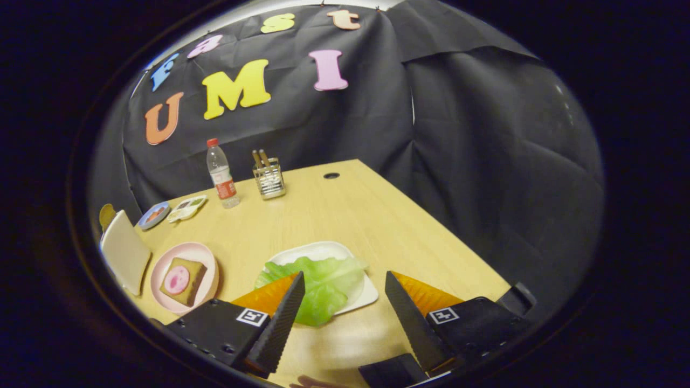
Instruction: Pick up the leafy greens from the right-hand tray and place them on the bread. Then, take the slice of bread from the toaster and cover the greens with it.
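Observation:
Leafy greens [323,285] lie on a white tray [323,251] on the wooden table, just ahead of my fingers and partly behind the left fingertip. My gripper [344,281] is open above the table with nothing between its fingers; the greens sit toward the left finger. To the left of the tray a pink plate [207,258] holds a slice of bread [184,280] with a round pink slice on top. Further left stands a cream toaster [125,252]; whatever is in its slot is hidden.
At the back of the table stand a water bottle [221,173] and a wire holder [269,179] with utensils. Two small dishes [170,211] lie near the back left. A cable hole [331,175] marks the far end. The table's right edge runs close by.

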`<control>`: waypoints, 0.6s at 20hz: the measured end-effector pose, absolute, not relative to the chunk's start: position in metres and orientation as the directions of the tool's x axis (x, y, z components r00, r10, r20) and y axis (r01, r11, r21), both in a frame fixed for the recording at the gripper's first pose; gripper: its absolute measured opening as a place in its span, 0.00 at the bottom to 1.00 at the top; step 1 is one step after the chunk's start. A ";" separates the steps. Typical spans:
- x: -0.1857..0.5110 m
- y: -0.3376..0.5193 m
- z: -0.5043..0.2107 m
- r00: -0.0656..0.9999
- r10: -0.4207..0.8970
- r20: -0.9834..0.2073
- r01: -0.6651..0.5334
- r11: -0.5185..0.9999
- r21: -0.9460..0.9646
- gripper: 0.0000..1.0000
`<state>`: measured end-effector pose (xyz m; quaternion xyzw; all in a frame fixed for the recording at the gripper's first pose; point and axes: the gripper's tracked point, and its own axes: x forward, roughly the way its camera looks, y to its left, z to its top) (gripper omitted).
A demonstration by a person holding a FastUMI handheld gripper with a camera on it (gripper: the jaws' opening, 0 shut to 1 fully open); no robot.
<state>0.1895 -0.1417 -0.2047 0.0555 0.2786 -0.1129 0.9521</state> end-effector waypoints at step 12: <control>0.217 -0.129 -0.245 0.742 -0.134 -0.657 0.274 0.955 0.114 0.55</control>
